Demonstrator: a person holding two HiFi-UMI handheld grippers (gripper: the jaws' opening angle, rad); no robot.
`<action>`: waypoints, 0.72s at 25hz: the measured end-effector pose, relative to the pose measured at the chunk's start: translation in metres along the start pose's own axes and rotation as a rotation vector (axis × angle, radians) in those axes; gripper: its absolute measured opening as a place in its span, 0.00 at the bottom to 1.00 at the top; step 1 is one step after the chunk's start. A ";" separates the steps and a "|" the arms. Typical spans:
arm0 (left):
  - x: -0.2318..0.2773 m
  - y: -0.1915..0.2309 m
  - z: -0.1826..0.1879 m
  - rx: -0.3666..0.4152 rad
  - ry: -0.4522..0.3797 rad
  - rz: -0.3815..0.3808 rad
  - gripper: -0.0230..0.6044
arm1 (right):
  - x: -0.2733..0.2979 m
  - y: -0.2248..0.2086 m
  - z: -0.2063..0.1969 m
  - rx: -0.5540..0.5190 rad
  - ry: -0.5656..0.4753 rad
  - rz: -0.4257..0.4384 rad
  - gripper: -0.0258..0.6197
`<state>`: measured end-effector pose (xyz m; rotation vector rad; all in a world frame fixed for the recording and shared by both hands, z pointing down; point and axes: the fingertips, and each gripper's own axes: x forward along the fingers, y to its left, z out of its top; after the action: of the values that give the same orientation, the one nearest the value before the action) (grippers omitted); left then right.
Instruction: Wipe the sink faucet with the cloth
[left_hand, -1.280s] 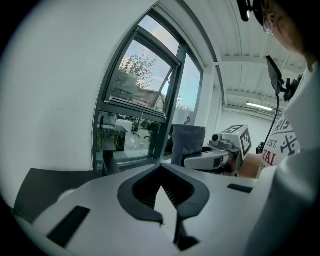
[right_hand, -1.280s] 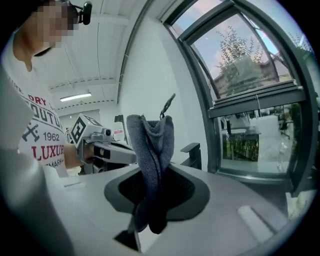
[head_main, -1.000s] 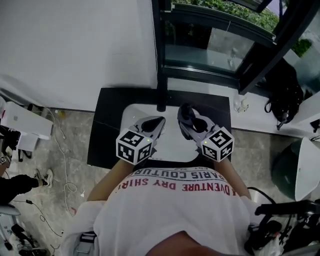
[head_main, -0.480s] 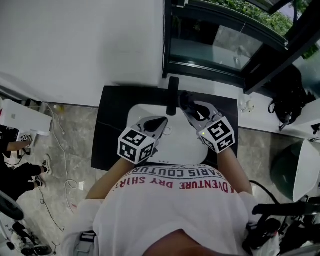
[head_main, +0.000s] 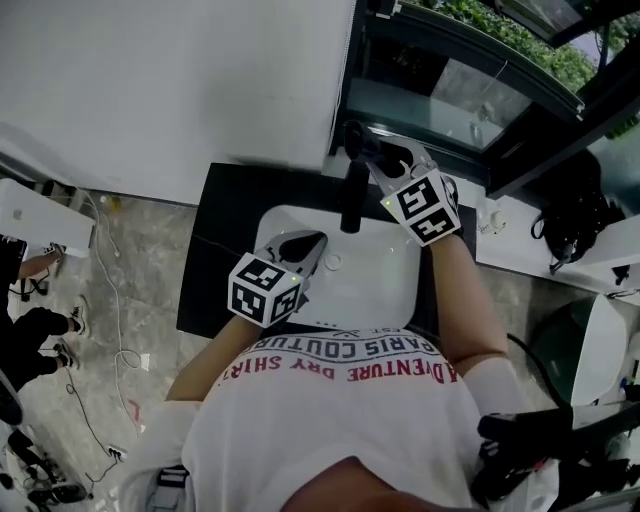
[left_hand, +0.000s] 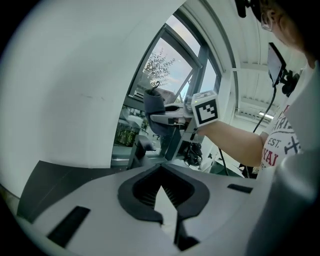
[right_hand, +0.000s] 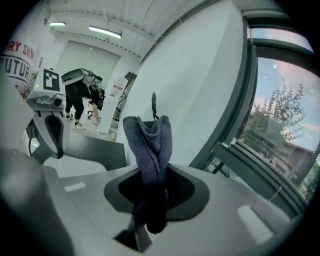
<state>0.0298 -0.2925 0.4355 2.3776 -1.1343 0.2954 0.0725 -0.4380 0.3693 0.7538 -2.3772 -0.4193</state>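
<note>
A black faucet (head_main: 351, 198) stands at the back of a white sink (head_main: 390, 290) set in a black countertop (head_main: 225, 250). My right gripper (head_main: 368, 146) is just behind and above the faucet's top, shut on a dark grey-blue cloth (right_hand: 150, 150) that sticks up between its jaws. In the left gripper view the cloth (left_hand: 154, 112) hangs above the faucet (left_hand: 138, 146), and whether they touch I cannot make out. My left gripper (head_main: 316, 241) hovers over the sink's left side, jaws shut with nothing between them.
A dark window frame (head_main: 420, 125) rises right behind the counter, beside a white wall (head_main: 180, 80). A black bag (head_main: 575, 215) lies on the sill at the right. People's legs (head_main: 35, 345) and cables are on the stone floor at the left.
My right gripper has carried the cloth from over the sink back to behind the faucet's top. The left gripper has stayed over the sink.
</note>
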 end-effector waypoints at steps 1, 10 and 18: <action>-0.001 0.001 0.000 -0.001 -0.003 0.005 0.04 | 0.010 -0.001 -0.005 0.008 0.020 0.010 0.16; -0.010 0.012 -0.008 -0.022 0.003 0.040 0.04 | 0.064 0.012 -0.045 0.086 0.140 0.085 0.16; -0.009 0.012 -0.005 -0.014 0.002 0.033 0.04 | 0.061 0.017 -0.046 0.167 0.136 0.113 0.16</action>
<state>0.0148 -0.2905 0.4405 2.3476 -1.1720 0.3004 0.0550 -0.4665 0.4399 0.6944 -2.3324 -0.1193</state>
